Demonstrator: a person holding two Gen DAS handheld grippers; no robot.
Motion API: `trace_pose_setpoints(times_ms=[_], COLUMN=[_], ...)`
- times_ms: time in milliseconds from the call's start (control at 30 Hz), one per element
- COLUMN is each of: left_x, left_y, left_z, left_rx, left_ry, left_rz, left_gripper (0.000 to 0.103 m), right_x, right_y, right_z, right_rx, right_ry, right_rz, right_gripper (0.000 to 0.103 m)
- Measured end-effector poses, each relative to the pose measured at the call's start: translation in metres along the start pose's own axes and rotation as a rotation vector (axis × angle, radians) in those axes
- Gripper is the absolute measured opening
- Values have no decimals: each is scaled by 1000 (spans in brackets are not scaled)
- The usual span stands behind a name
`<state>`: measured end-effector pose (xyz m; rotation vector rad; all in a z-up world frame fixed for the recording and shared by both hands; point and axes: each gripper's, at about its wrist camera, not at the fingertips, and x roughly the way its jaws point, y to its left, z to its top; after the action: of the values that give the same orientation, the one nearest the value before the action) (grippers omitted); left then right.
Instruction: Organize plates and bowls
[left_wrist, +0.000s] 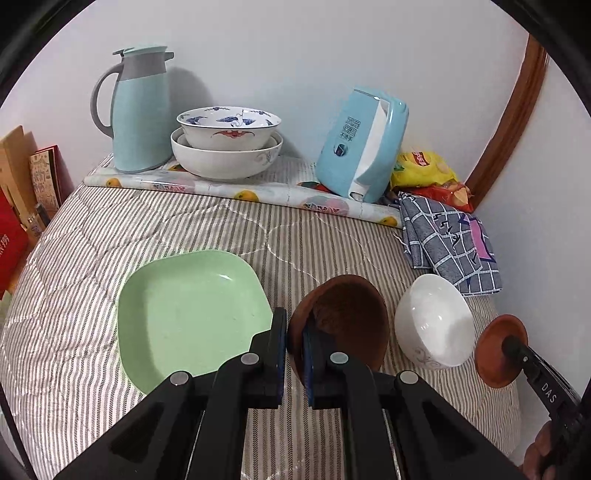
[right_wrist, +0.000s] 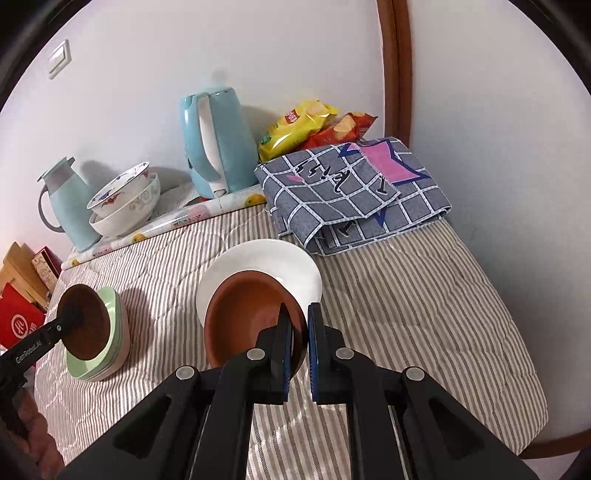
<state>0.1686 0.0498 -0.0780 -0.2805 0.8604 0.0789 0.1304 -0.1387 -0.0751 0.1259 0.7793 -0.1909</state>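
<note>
My left gripper (left_wrist: 294, 328) is shut on the rim of a dark brown bowl (left_wrist: 347, 317) and holds it tilted above the striped cloth, beside a green square plate (left_wrist: 188, 314). In the right wrist view this brown bowl (right_wrist: 86, 325) hangs in front of the green plate stack (right_wrist: 114, 332). My right gripper (right_wrist: 299, 321) is shut on the rim of a terracotta saucer (right_wrist: 243, 314), held just over a white bowl (right_wrist: 266, 266). In the left wrist view the saucer (left_wrist: 496, 350) is to the right of the white bowl (left_wrist: 434, 321).
At the back stand two nested patterned bowls (left_wrist: 225, 144), a pale blue jug (left_wrist: 136, 110), a blue kettle (left_wrist: 364, 144) and snack bags (left_wrist: 424, 170). A folded checked cloth (right_wrist: 351, 192) lies at the right. Boxes (left_wrist: 22, 206) stand at the left edge.
</note>
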Motion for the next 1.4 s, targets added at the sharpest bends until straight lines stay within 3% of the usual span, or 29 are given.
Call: trace_pose_setpoints(times_ms=[1100,1400], left_x=[32,48], left_y=[3,4], left_z=[18,20], left_rx=[0,7], left_ry=[31,56], left_rz=[18,25], left_gripper=[8,8], right_x=[64,92], right_y=[28,34], right_z=[15,18], right_rx=[-51,-93], right_ry=[75,130], right_rz=[23,2], right_gripper=[8,8])
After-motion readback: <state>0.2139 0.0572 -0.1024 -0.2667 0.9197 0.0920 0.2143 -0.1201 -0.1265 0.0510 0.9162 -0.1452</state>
